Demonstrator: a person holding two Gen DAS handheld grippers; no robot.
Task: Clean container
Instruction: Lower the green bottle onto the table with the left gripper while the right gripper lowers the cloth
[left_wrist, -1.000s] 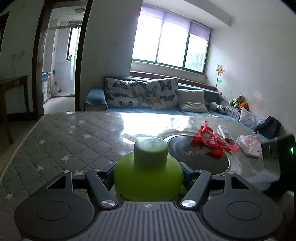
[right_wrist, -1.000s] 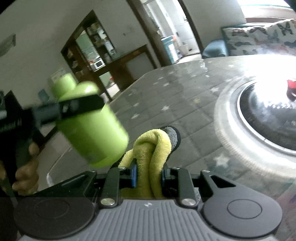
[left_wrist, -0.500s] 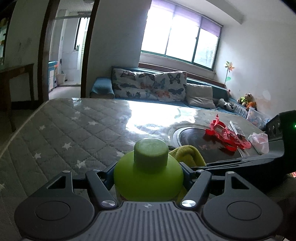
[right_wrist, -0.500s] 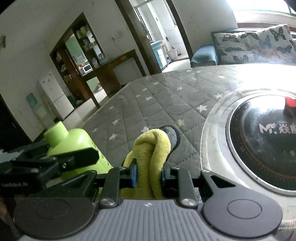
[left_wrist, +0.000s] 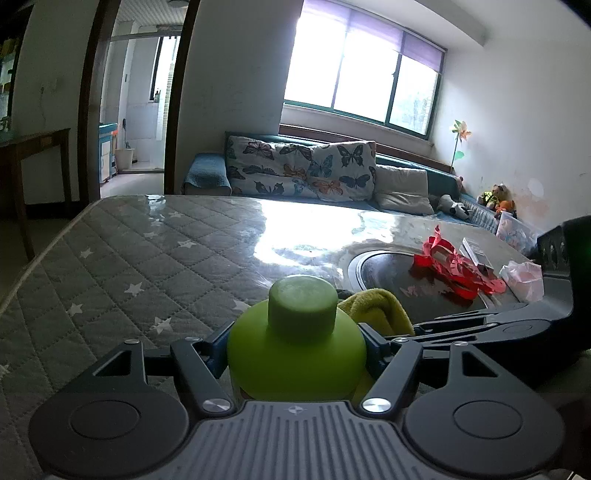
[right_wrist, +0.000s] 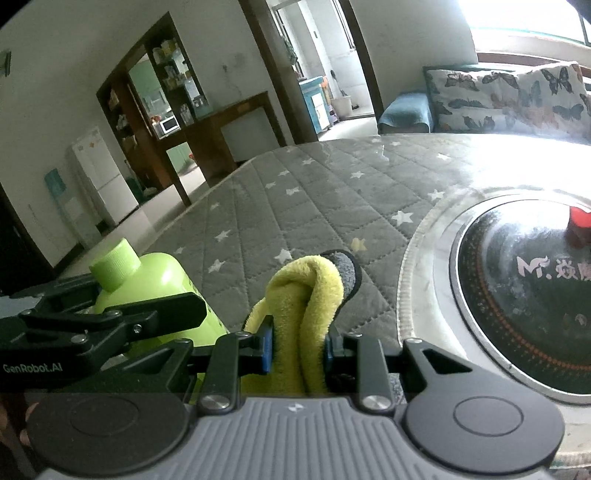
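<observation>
Swung in from the right since a second ago: yellow cloth (left_wrist: 376, 306) now just beside the green bottle (left_wrist: 295, 350), both low over the quilted table (left_wrist: 110, 266). Left gripper (left_wrist: 295, 354) clamped on the bottle's shoulders, cap pointing forward. Right gripper (right_wrist: 297, 347) pinched narrow on the bunched cloth, jaws barely eased a touch. Probably about to start wiping. Best to keep the bottle squeezed firm, press the fluffy fold flat against its side, rub in short strokes, and roll the bottle to reach all round.
</observation>
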